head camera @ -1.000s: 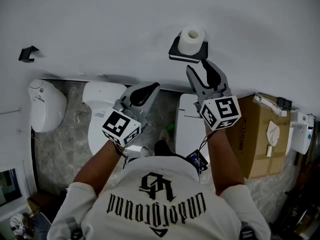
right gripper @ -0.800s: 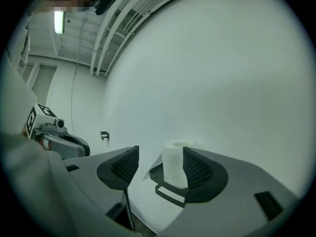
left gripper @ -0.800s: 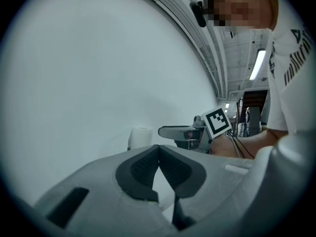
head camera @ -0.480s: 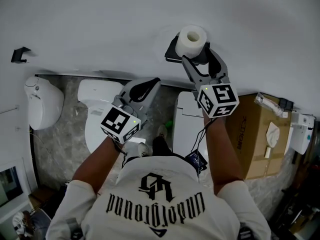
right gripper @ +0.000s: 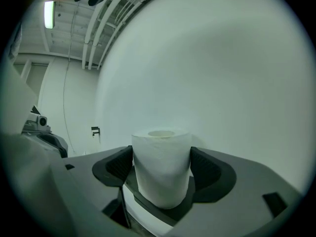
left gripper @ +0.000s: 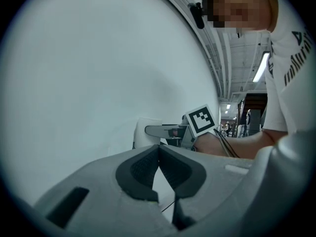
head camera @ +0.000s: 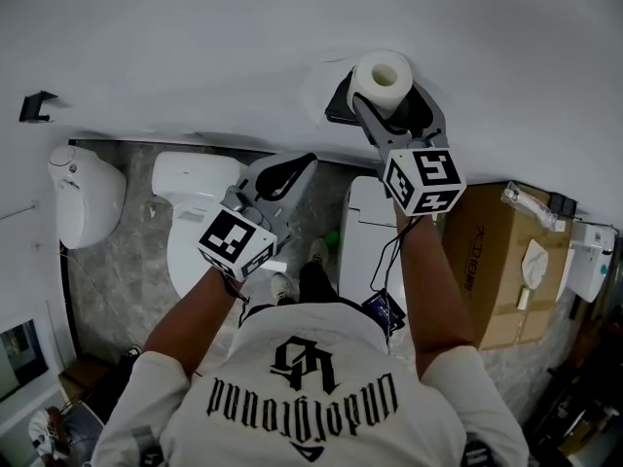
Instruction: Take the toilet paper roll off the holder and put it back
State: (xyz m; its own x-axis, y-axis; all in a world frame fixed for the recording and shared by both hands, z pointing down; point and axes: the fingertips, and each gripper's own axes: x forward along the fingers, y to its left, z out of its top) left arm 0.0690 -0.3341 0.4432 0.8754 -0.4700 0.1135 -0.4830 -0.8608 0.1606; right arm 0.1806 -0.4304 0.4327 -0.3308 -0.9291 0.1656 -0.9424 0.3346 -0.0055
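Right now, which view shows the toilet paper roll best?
Right gripper view: the roll stands upright, centred between the right gripper's opening jaws. Head view shows it from above on its holder; left gripper view shows only its edge.

We wear a white short-sleeved T-shirt point(head camera: 321, 412). A black blackletter word point(head camera: 307, 394) runs across its back, with a black emblem point(head camera: 292, 356) at its 12 o'clock and a small triangle outline at its 6 o'clock. The left hand-held gripper point(head camera: 300, 166) and the right hand-held gripper point(head camera: 391, 100) share smooth grey shells and black, finely textured pads point(left gripper: 143, 171). Each carries a white cube printed with black square markers, the left cube point(head camera: 236, 243) and the right cube point(head camera: 421, 180). A thin black cable point(head camera: 389, 256) trails from the right cube's 6 o'clock side. The right gripper's jaws are opening, with the toilet paper roll point(right gripper: 162, 167) between them.
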